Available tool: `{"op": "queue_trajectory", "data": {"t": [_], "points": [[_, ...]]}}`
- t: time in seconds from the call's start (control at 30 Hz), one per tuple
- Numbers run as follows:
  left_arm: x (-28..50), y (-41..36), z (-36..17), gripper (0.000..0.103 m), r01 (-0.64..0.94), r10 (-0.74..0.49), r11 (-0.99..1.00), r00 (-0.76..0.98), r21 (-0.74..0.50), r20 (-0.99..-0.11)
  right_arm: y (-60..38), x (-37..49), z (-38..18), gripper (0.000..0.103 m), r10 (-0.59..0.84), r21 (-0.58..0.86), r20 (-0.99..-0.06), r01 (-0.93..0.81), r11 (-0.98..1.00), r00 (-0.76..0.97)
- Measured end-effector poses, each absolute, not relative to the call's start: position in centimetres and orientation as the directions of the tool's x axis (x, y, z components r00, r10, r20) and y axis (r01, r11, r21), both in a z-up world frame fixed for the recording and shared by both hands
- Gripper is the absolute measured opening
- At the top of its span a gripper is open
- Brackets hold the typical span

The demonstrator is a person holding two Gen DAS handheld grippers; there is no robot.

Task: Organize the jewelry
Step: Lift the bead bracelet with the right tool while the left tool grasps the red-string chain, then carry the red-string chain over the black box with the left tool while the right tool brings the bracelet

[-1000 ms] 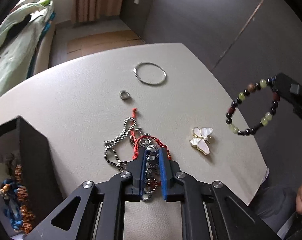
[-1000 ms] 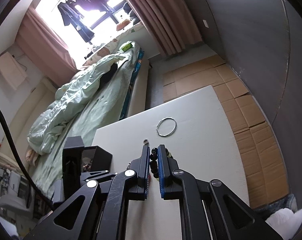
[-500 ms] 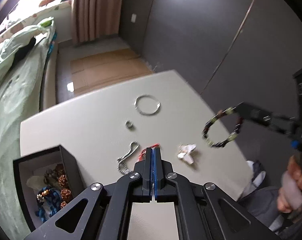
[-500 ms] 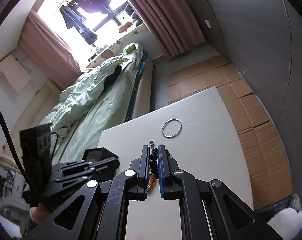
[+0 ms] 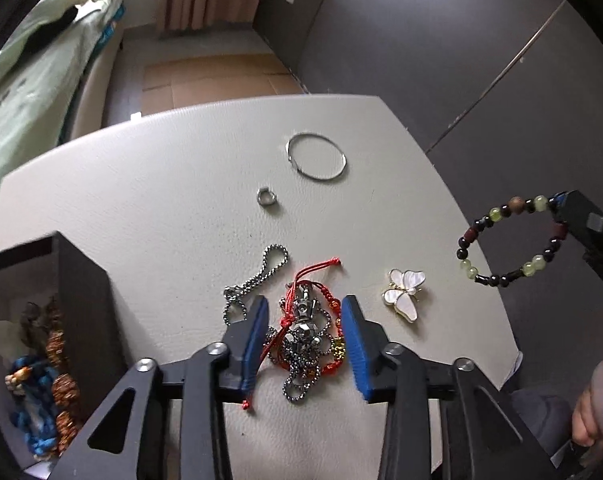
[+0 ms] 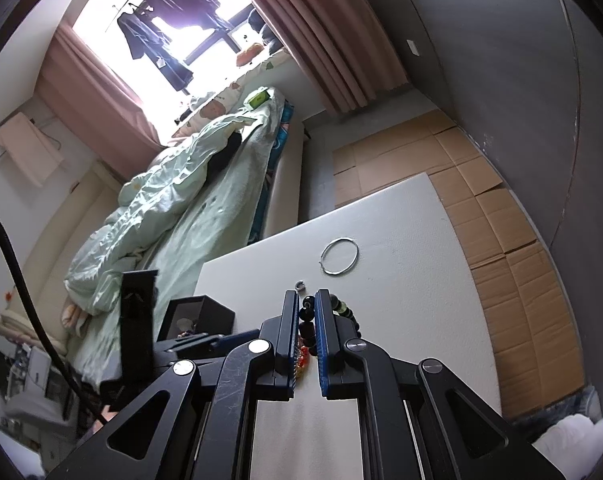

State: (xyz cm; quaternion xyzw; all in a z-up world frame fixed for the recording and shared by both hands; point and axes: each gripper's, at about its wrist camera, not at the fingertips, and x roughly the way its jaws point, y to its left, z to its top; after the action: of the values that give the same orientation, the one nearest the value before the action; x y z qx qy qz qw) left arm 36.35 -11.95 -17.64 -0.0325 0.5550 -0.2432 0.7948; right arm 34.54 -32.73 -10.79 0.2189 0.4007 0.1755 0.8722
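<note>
Two grippers: one in each wrist view, both over the pale tabletop [image 5: 149,208].
Left gripper [image 5: 304,340]: low and near, pointed forward and down at the tabletop; jaws spread wide, holding nothing, their blue pads [image 5: 257,340] standing either side of a tangle of jewelry.
Tangle between the jaws: a red cord bracelet [image 5: 321,300] knotted up with a steel ball chain [image 5: 301,364] and a faceted metal pendant [image 5: 301,328]; the chain's far loop trails out to the left past the left pad.
Right gripper [image 6: 307,320]: raised above the tabletop at the right edge, angled toward the far side of the room; jaws nearly closed, pinching a beaded bracelet [image 5: 505,240] of dark, reddish and pale green beads, which hangs clear of the surface.
Right hand [image 5: 597,400]: partly seen at the lower right of the left wrist view, wrapped around the gripper's handle.
Butterfly pendant [image 5: 404,294]: white with gold trim, flat on the tabletop, right of the tangle.
Small ring [image 5: 266,198]: silver, farther back, apart from the rest.
Large hoop [image 5: 316,156]: thin silver bangle, far centre.
Black box [image 5: 81,300]: open, at the near left, holding blue and orange beaded pieces.
Writing: no brand or label can be read.
Background: a bed with green bedding [image 6: 173,208] beyond the tabletop.
</note>
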Motion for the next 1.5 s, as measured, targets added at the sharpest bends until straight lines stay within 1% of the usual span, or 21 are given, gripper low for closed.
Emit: {"op": "queue_trajectory", "data": {"t": [0.03, 0.07, 0.17, 0.33, 0.6, 0.8, 1.0, 1.23, 1.5], "points": [[36.4, -12.0, -17.9, 0.03, 0.348, -0.424, 0.879, 0.261, -0.325, -0.867, -32.7, 34.6, -10.8, 0.009, 0.483, 0.522, -0.623, -0.132, 0.843, 0.616], [36.5, -12.0, -18.3, 0.021, 0.347, -0.426, 0.878, 0.255, -0.329, -0.868, -32.6, 34.7, -10.8, 0.009, 0.483, 0.521, -0.624, -0.134, 0.843, 0.614], [36.7, -11.8, -18.4, 0.008, 0.343, -0.431, 0.877, 0.255, -0.336, -0.866, -32.5, 34.8, -10.9, 0.009, 0.485, 0.518, -0.628, -0.137, 0.844, 0.608], [36.3, -11.4, -16.5, 0.008, 0.363, -0.447, 0.87, 0.294, -0.333, -0.845, -32.4, 35.0, -11.0, 0.009, 0.483, 0.518, -0.633, -0.133, 0.845, 0.605], [35.0, -11.1, -11.6, 0.008, 0.403, -0.484, 0.851, 0.356, -0.336, -0.799, -31.6, 34.9, -10.6, 0.009, 0.498, 0.524, -0.626, -0.149, 0.838, 0.6], [34.2, -9.8, -8.0, 0.008, 0.409, -0.487, 0.855, 0.419, -0.32, -0.766, -30.5, 34.1, -9.2, 0.009, 0.526, 0.54, -0.591, -0.185, 0.821, 0.612], [33.6, -7.5, -5.3, 0.008, 0.387, -0.457, 0.876, 0.482, -0.286, -0.748, -28.9, 33.6, -7.8, 0.009, 0.56, 0.557, -0.547, -0.229, 0.798, 0.622], [33.4, -3.4, -4.4, 0.008, 0.307, -0.391, 0.916, 0.543, -0.257, -0.744, -25.9, 34.0, -7.5, 0.009, 0.598, 0.569, -0.528, -0.271, 0.776, 0.603], [33.6, 1.1, -5.8, 0.008, 0.2, -0.326, 0.945, 0.58, -0.257, -0.747, -22.2, 34.7, -7.6, 0.009, 0.636, 0.572, -0.521, -0.32, 0.755, 0.569]]}}
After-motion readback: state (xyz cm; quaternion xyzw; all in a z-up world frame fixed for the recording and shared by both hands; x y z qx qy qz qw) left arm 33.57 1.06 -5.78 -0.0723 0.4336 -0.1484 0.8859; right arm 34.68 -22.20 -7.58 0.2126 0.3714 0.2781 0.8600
